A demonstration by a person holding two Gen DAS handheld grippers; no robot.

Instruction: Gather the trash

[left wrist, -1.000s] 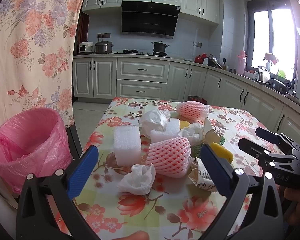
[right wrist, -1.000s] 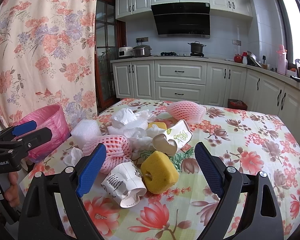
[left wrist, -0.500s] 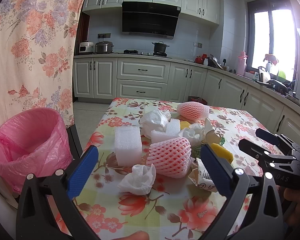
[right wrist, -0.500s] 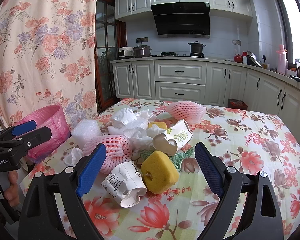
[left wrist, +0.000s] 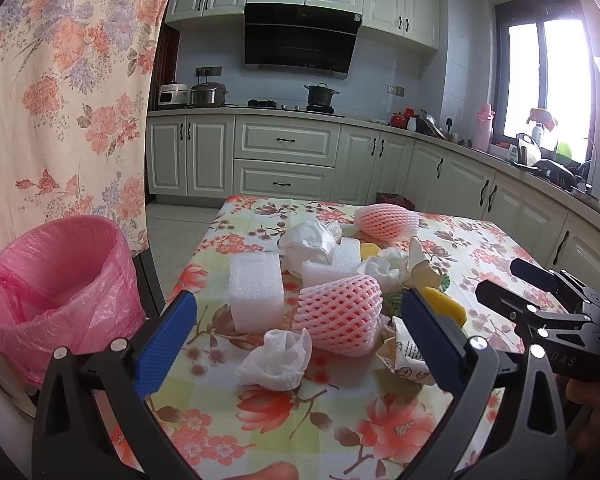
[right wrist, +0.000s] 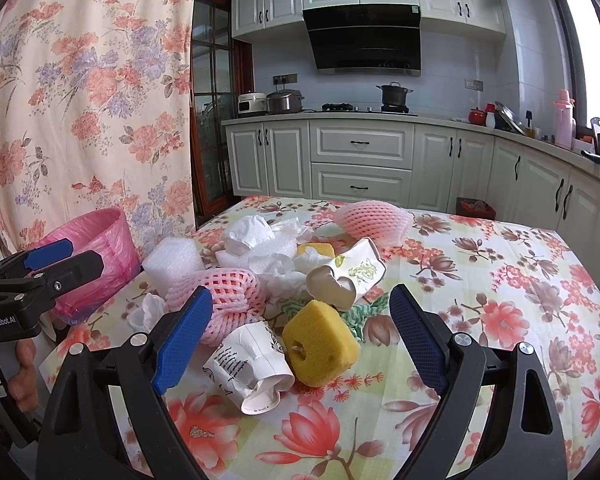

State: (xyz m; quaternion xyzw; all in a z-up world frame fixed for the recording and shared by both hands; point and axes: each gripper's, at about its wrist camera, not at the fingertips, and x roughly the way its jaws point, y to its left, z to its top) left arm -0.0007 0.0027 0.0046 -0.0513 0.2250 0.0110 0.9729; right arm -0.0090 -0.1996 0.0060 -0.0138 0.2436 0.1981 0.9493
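Kitchen table (right wrist: pixel 500 320) at frame centre held all trash uncollected. My left gripper (left wrist: pixel 296 336) and right gripper (right wrist: pixel 300 336) were spread apart, empty; pink bin (left wrist: pixel 56 280) at left awaited.

Left gripper (left wrist: pixel 300 336) and right gripper (right wrist: pixel 300 334) hover side by side (both jaws spread wide).

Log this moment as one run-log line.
phase: pre-grasp | left tongs: open, empty | right tongs: open, empty | trash pile: on table | pink-lined bin: beside table, nothing visible inside
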